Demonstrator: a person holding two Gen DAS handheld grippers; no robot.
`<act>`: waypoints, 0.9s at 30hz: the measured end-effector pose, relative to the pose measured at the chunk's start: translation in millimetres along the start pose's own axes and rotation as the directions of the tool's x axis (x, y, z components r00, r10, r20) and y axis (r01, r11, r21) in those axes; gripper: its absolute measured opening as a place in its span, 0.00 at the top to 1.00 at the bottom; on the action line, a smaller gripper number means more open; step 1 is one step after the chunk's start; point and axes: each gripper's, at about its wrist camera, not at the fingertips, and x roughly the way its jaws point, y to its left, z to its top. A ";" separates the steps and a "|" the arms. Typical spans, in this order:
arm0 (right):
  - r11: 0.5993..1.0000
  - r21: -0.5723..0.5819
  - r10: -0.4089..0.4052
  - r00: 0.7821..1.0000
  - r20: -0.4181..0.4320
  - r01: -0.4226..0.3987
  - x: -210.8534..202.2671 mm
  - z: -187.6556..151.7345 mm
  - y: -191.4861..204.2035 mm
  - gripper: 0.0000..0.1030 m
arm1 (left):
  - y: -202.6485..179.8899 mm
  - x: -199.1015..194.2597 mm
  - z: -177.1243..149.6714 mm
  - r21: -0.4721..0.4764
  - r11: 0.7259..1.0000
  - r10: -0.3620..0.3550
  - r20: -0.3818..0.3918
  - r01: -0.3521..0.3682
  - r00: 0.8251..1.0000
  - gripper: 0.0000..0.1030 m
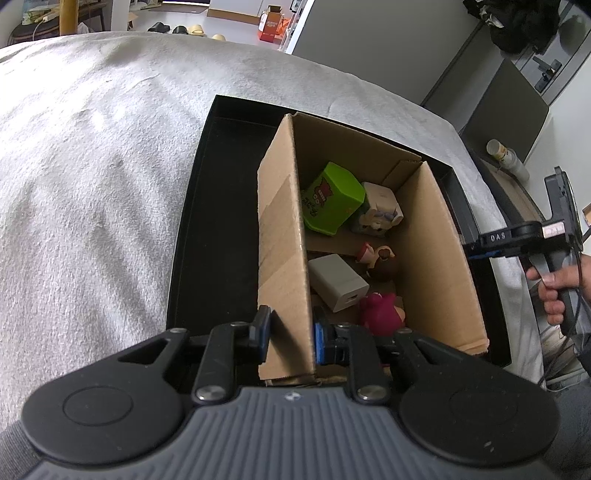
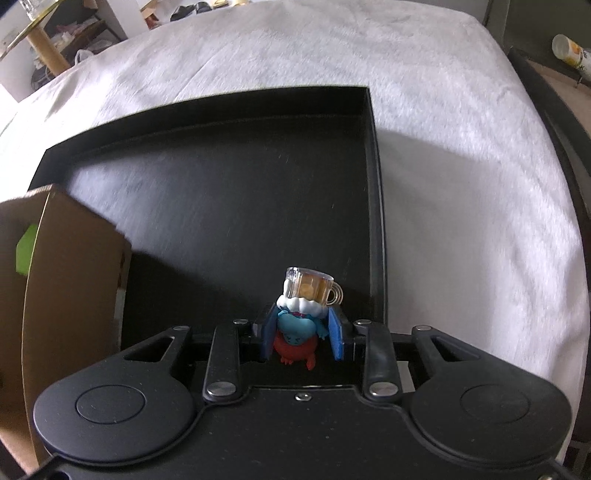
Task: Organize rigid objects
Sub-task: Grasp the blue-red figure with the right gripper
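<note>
A cardboard box (image 1: 284, 236) stands in a black tray (image 1: 207, 229) on a white-covered bed. It holds a green box (image 1: 332, 201), a white cube toy (image 1: 380, 210), a white charger (image 1: 338, 282), a brown-haired figurine (image 1: 380, 260) and a magenta bear (image 1: 382, 314). My left gripper (image 1: 290, 332) is shut on the box's left wall near its front corner. My right gripper (image 2: 303, 334) is shut on a blue-and-red figurine (image 2: 297, 334) with a tiny beer mug (image 2: 314, 288) on top, held over the tray (image 2: 236, 206). The box's corner (image 2: 74, 280) shows at left.
The right hand-held gripper (image 1: 546, 236) shows at the right edge of the left wrist view. A can (image 2: 569, 48) stands on a dark side table beyond the bed. Shoes and a red box (image 1: 271, 26) lie on the far floor.
</note>
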 end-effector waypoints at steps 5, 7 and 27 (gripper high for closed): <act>1.000 -0.030 -0.006 1.000 -0.030 0.005 -2.9 -12.4 6.7 0.71 | -1.2 -0.4 -0.2 0.006 1.000 0.003 0.000 -0.003 1.000 0.79; 0.999 -0.046 -0.003 0.999 -0.047 0.001 -4.0 -17.3 11.3 0.71 | -1.5 -0.7 0.0 0.008 1.000 0.003 -0.001 -0.003 1.000 0.79; 1.000 0.006 0.009 0.994 -0.112 -0.008 -9.7 -31.0 12.4 0.56 | -0.7 -2.0 -0.8 0.009 1.000 -0.011 0.001 0.011 1.000 0.78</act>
